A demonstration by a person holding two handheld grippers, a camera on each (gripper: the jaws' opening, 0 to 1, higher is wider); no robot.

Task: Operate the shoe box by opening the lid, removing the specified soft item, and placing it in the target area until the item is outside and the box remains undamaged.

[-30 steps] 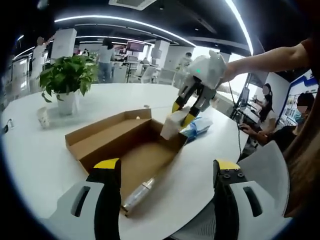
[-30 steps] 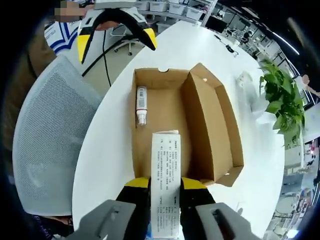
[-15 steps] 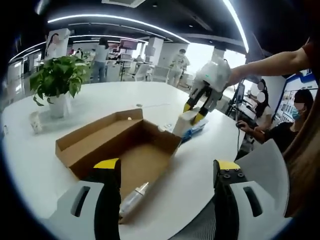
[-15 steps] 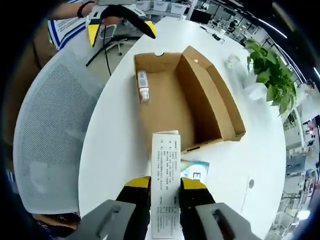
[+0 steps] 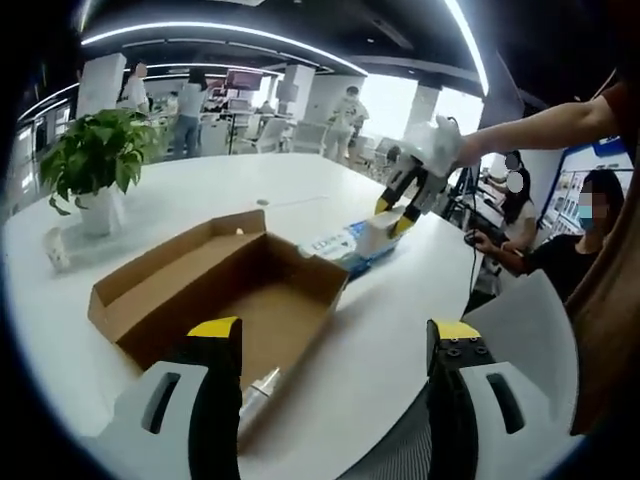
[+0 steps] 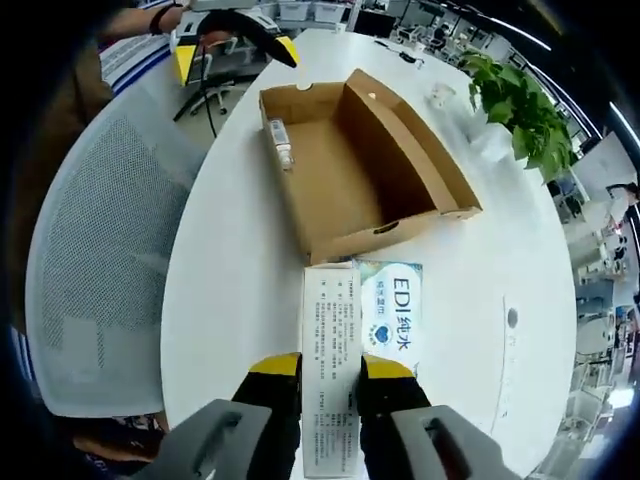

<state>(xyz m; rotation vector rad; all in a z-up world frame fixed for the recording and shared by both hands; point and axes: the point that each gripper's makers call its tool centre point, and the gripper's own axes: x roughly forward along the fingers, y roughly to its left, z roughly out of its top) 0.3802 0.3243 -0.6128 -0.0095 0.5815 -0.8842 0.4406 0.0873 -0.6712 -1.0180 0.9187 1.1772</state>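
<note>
Right gripper view: right gripper (image 6: 330, 368) clamps the white pack (image 6: 331, 350) beside the shoe box (image 6: 350, 160); left gripper (image 5: 330, 335) open.

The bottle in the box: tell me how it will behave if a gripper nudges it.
The bottle lies on its side against the box wall, so it would probably roll. It is small and slim, so likely light. Its smooth round body may slip between jaws.

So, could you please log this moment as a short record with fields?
box: cardboard shoe box open on the white table
inside box: small bottle near one end
right gripper: shut on the white pack, outside the box
beside pack: blue-and-white packet on the table
left gripper: open, holding nothing
also: potted plant
</note>
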